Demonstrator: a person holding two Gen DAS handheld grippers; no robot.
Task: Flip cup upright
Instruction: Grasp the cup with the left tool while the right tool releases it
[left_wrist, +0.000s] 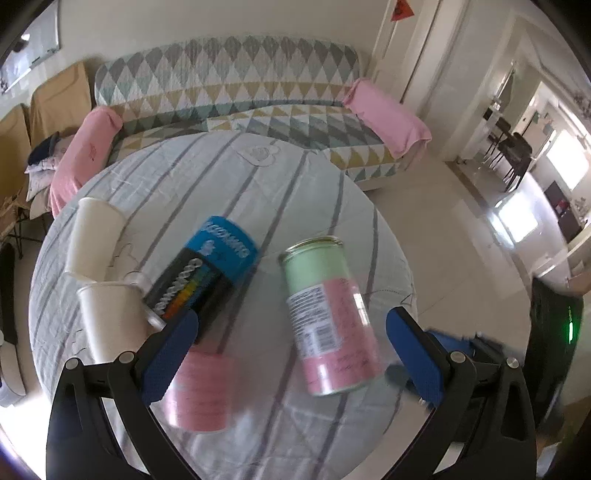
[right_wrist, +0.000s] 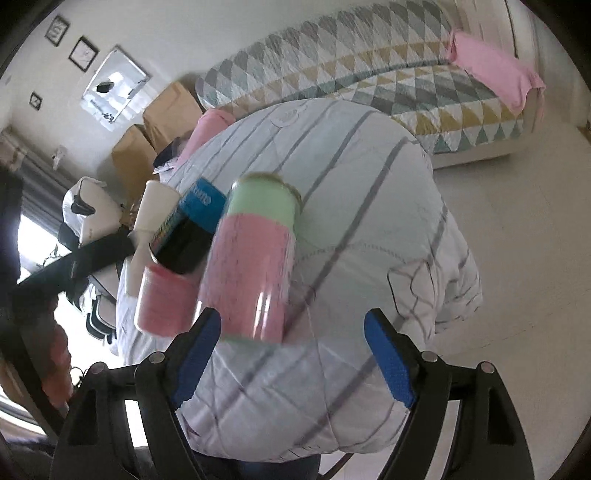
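Pink-and-green cup on the counter, green end away from the camera and pink end towards it. Blurred in both views, so cannot tell which end is the mouth, nor whether it is standing or leaning.

Left gripper spread wide, nothing held, with the cup lined up ahead between the blue pads. Right gripper also wide open and empty, with the same cup just ahead of the left pad and off centre.

Judged to be the approach step: no contact yet, no grasp made. Next move likely calls for centring one gripper on the cup's body, closing across the mid-section, lifting clear of the cover, then rolling the wrist over before setting down.

Tight on the cup's left side: pink cup near, blue-and-black cup beyond it, white paper cups further off at the rim. More open cover on the right and behind, though the counter's rounded edge curves in near there, with bare floor past it. Sofa well apart at the back. Safest swing probably upward, and towards the middle of the counter.
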